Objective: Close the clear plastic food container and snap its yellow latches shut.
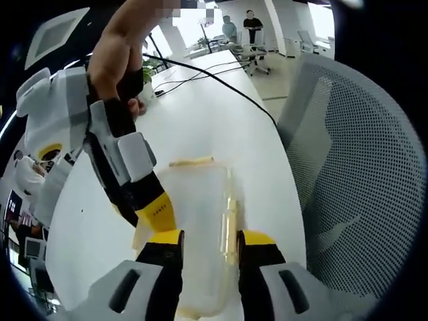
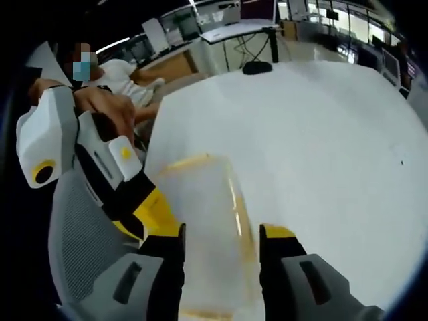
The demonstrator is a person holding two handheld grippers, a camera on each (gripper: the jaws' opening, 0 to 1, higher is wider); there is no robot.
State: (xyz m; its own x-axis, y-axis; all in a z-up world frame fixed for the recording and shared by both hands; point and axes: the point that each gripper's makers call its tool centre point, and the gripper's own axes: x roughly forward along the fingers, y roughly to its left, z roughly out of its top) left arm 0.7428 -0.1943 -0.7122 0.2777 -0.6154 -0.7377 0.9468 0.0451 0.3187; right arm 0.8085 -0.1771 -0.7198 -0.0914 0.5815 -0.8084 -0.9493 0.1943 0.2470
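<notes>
Clear container (image 1: 200,221) blurred, partly hidden behind both grippers.

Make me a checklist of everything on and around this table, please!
Surface: white table, mostly bare.
Job's things: clear plastic food container with pale yellow latches lies on the table; whether the lid is fully seated cannot be told.
Clutter: dark rounded object at the table's far edge.
Grippers: left gripper and right gripper, both yellow-tipped, open, jaws either side of the container.
Cables: black cable trails across the table.
Surroundings: grey mesh office chair, potted plant, seated people, more desks.
</notes>
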